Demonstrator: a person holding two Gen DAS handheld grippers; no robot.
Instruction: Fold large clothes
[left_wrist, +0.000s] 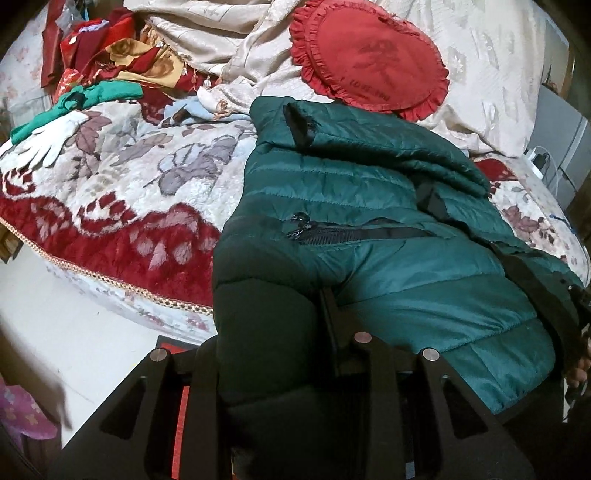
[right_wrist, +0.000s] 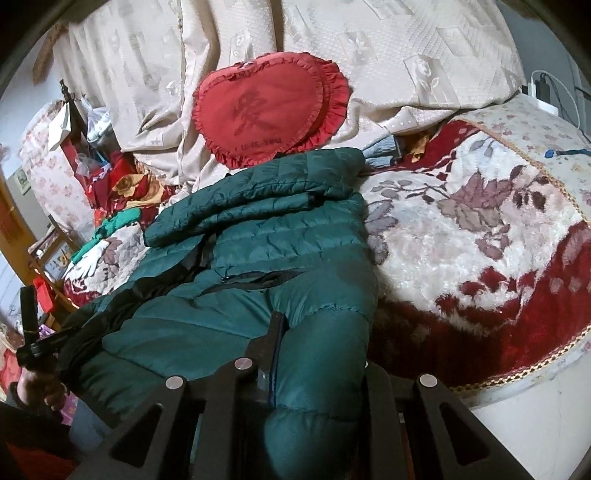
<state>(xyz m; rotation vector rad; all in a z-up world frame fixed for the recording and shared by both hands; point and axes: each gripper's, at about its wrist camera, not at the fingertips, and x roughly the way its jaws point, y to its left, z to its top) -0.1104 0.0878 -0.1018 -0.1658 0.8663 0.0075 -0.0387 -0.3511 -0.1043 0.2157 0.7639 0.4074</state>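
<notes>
A dark green quilted jacket (left_wrist: 369, 206) lies on the bed with its sleeves folded across the body and a black pocket zip (left_wrist: 354, 232) showing. Its near hem hangs toward me. In the left wrist view my left gripper (left_wrist: 295, 299) is shut on the hem's left corner; the puffy cloth bulges over one finger and hides it. In the right wrist view the same jacket (right_wrist: 258, 236) is seen, and my right gripper (right_wrist: 314, 332) is shut on the hem's right corner. One black finger (right_wrist: 275, 328) shows; cloth covers the other.
A red heart-shaped pillow (left_wrist: 369, 62) rests on a beige bedspread (left_wrist: 491, 74) just beyond the jacket. The floral red and white blanket (left_wrist: 147, 206) covers the bed. A white glove (left_wrist: 48, 144) and piled clothes (left_wrist: 110, 55) lie at far left. Pale floor (left_wrist: 74, 332) lies below the bed's edge.
</notes>
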